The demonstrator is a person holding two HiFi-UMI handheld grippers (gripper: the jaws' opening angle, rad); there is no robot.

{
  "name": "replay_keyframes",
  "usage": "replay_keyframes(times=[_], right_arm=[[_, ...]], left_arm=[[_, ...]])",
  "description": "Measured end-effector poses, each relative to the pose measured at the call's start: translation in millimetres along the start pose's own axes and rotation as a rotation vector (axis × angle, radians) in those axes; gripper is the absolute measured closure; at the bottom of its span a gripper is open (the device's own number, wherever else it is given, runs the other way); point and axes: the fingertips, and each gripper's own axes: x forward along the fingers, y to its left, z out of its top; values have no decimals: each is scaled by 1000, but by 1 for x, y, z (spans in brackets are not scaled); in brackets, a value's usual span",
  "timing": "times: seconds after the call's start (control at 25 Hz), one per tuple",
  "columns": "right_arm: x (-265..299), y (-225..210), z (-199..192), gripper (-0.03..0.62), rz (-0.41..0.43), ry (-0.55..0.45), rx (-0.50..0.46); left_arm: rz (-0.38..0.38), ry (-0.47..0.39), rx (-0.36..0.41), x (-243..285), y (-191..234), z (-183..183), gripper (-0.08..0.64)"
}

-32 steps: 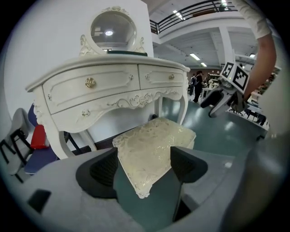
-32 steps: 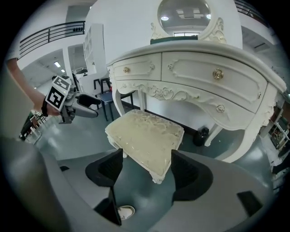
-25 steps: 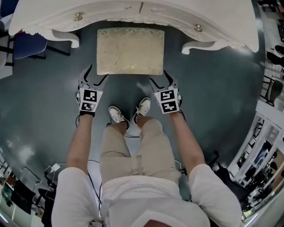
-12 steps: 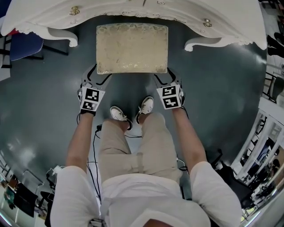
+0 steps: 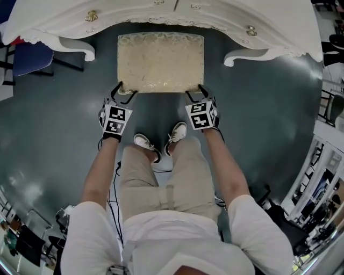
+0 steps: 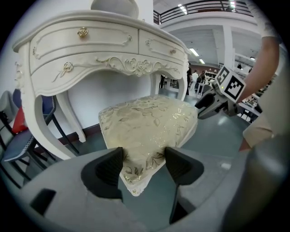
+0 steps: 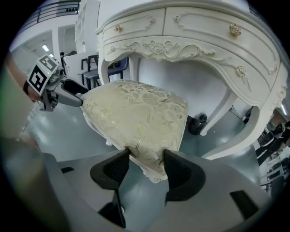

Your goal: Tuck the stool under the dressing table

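The stool [image 5: 160, 62] stands at my 12 o'clock on the grey floor [image 5: 48, 123]. Its far edge is just at the front of the dressing table [image 5: 177, 16], and most of the cream cushion is still out in the open between the two curved table legs [image 5: 80, 49].

My left gripper [image 5: 124, 92] is on the stool's 7 o'clock corner and my right gripper [image 5: 195, 92] on its 5 o'clock corner. Both sets of jaws are closing, each with a cushion corner between them. In each gripper view the pads [image 6: 110, 166] already touch the fabric on both sides.

To do this well, I judge I should finish the squeeze before I push. The cushion looks soft, so a shallow bite on the corner tips could slip off the piping. I would want the pads seated on the firmer edge.

Then I should push straight toward 12 o'clock with both hands evenly. A stronger push on one side would swing the stool toward the leg at 10 or 2 o'clock. I would keep it low and sliding, watching the carved apron above the cushion.
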Motion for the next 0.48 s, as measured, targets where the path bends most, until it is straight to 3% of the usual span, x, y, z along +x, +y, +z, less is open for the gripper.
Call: replay_keyframes(times=[0.48], right_arm=[[5,-2,4,353,-22,5,-10]], left_arm=[[32,14,-18,4,3,-2,267]])
